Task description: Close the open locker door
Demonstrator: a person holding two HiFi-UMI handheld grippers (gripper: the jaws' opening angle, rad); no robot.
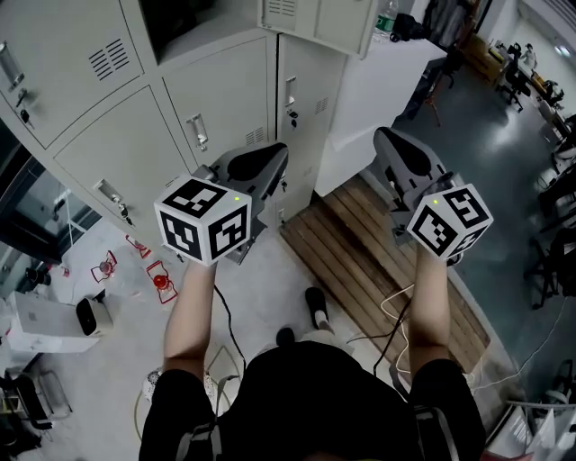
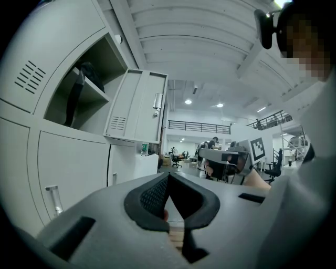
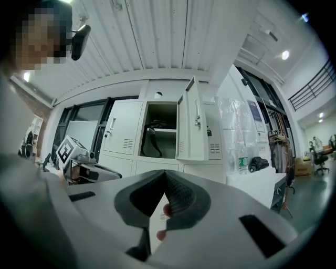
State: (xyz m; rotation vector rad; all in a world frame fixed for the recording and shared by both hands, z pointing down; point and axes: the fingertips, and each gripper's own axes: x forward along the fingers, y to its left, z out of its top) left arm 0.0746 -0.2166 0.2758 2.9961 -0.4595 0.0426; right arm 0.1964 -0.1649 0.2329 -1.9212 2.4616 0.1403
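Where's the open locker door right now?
Centre of the right gripper view, upper row: the open locker door hangs ajar at the right edge of its compartment.

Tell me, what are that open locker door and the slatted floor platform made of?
The open locker door looks like painted sheet metal: pale grey, smooth, with punched vent slots. The floor platform seems wooden: brown parallel slats.

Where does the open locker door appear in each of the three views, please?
Head view: open locker door at the top edge, near centre.
Left gripper view: left of centre, in the upper half.
Right gripper view: near centre.
Shared landmark: the dark open compartment beside it.
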